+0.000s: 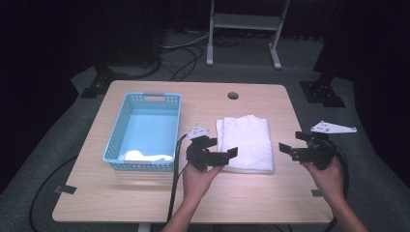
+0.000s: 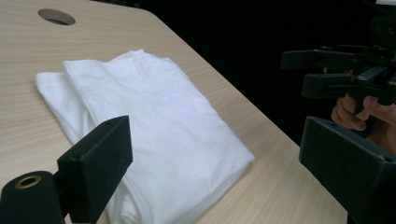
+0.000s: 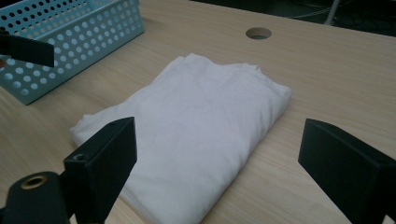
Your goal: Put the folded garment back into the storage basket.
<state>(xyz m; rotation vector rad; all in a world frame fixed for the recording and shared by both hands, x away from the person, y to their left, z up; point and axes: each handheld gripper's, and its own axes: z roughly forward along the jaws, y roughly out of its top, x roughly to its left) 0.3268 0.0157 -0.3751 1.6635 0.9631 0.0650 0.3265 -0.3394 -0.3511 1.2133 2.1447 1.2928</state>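
Note:
A folded white cloth (image 1: 246,142) lies flat at the middle of the wooden table (image 1: 145,193). My left gripper (image 1: 224,148) hovers at the cloth's near left corner, open, with nothing between its jaws. My right gripper (image 1: 293,142) is held just right of the cloth, open and empty too. In the left gripper view the cloth (image 2: 149,126) spreads ahead of the left gripper (image 2: 224,172), with the right gripper (image 2: 327,70) beyond the table edge. In the right gripper view the cloth (image 3: 196,126) lies ahead of the right gripper (image 3: 219,172).
A light blue perforated basket (image 1: 116,137) stands left of the cloth, with white fabric (image 1: 147,156) at its near end; its wall (image 3: 70,42) appears in the right gripper view. A cable hole (image 1: 233,95) sits near the far edge. A metal stand (image 1: 244,24) is behind the table.

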